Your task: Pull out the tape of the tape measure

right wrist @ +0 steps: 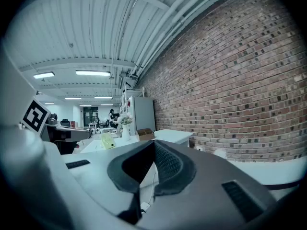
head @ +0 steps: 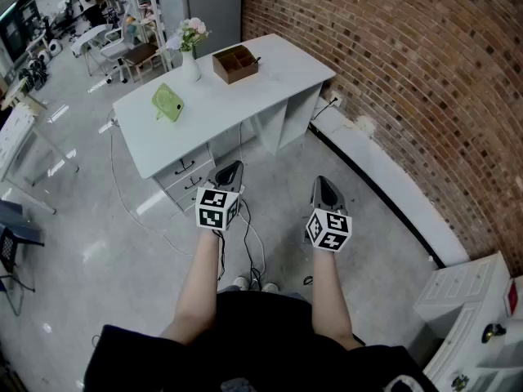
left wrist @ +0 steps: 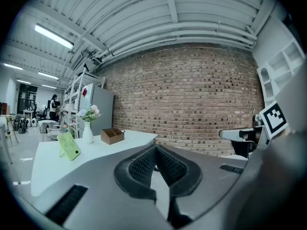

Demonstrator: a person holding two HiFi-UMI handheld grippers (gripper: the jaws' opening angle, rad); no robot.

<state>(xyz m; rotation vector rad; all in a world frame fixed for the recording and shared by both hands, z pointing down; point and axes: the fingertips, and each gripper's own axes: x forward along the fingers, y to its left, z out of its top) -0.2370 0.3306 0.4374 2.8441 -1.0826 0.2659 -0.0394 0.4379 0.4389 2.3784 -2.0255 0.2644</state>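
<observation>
Tape measure's direction cannot be told; left tongs and right tongs (both empty) are pressed together.

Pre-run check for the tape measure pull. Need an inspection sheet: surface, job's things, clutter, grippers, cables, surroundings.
Surface: white desk, ahead of the person, beyond both grippers.
Job's things: tape measure, nothing seen.
Clutter: green desk fan, vase of flowers and brown wooden organizer, all on the desk.
Grippers: left gripper and right gripper held over the floor, jaws shut, nothing between them.
Cables: white cable trailing from the desk across the floor; more cables near the feet.
Surroundings: brick wall at right; white drawer unit lower right.
</observation>
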